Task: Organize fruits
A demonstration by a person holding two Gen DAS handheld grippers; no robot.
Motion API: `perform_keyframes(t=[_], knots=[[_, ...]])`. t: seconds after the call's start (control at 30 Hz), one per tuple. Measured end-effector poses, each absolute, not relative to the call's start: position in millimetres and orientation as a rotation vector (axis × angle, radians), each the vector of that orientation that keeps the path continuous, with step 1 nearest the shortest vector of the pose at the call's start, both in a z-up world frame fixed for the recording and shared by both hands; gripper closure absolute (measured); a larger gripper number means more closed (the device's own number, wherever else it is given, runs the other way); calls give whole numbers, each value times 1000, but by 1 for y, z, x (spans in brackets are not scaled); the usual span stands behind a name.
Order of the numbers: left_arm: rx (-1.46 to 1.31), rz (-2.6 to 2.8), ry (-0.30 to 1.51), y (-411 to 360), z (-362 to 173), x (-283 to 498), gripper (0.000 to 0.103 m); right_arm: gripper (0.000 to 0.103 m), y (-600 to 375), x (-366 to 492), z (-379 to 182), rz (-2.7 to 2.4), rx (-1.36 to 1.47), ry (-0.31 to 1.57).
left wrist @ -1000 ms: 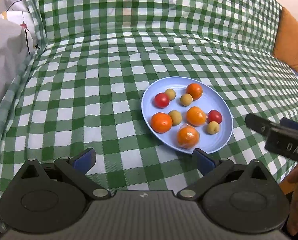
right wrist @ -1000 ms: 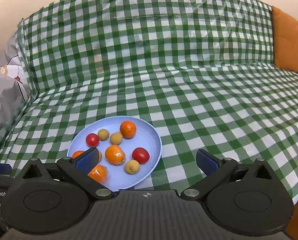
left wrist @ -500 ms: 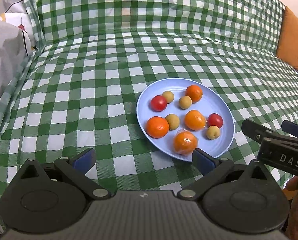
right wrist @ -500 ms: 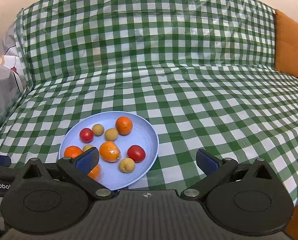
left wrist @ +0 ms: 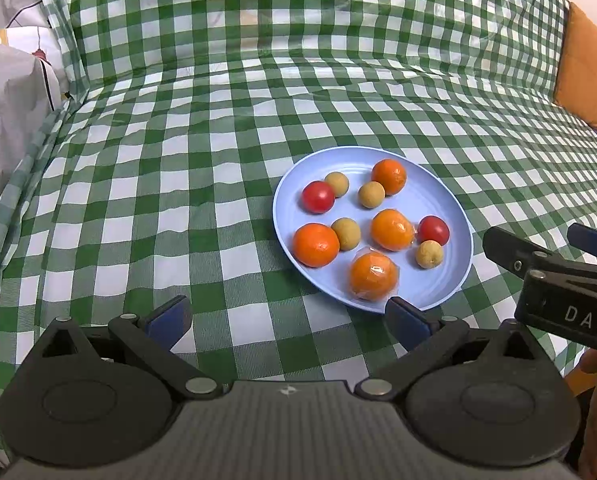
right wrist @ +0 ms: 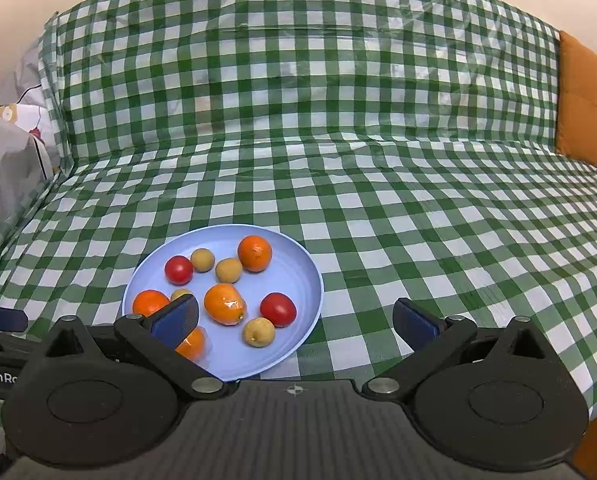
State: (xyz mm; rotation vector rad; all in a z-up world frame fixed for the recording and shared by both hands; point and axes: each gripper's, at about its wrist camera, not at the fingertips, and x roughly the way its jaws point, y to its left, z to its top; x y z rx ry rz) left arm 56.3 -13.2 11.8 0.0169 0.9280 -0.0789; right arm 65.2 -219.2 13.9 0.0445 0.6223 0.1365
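A light blue plate (left wrist: pixel 446 200) (right wrist: pixel 298 276) lies on the green checked cloth. It holds several oranges (left wrist: pixel 315 245) (right wrist: pixel 254 253), two of them in clear wrap (left wrist: pixel 373 276) (right wrist: pixel 223 304), two red tomatoes (left wrist: pixel 318 197) (right wrist: pixel 278 309) and several small tan round fruits (left wrist: pixel 429 254) (right wrist: pixel 259 332). My left gripper (left wrist: pixel 288 322) is open with nothing in it, just short of the plate's near rim. Over the plate's right near edge, my right gripper (right wrist: pixel 296 320) is open and holds nothing; its left fingertip (right wrist: pixel 177 319) hides part of a wrapped orange. The right gripper (left wrist: pixel 546 256) also shows from the side in the left wrist view.
The checked cloth (left wrist: pixel 178 160) (right wrist: pixel 418 220) covers a couch seat and backrest. An orange cushion (left wrist: pixel 586 76) (right wrist: pixel 586 108) sits at the far right. Grey and white fabric (left wrist: pixel 10 96) (right wrist: pixel 6 168) lies at the left edge.
Both grippers have drawn back slightly from the plate and tilted up; more of the backrest shows. Both stay open. The fruits have not moved.
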Motion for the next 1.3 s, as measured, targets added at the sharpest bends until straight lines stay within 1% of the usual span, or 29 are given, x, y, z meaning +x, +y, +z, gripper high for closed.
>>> perform_keyframes(t=[1.3], knots=[[27,-95,908,-18,8,62,1,1,-223,74,12,148,50,640]])
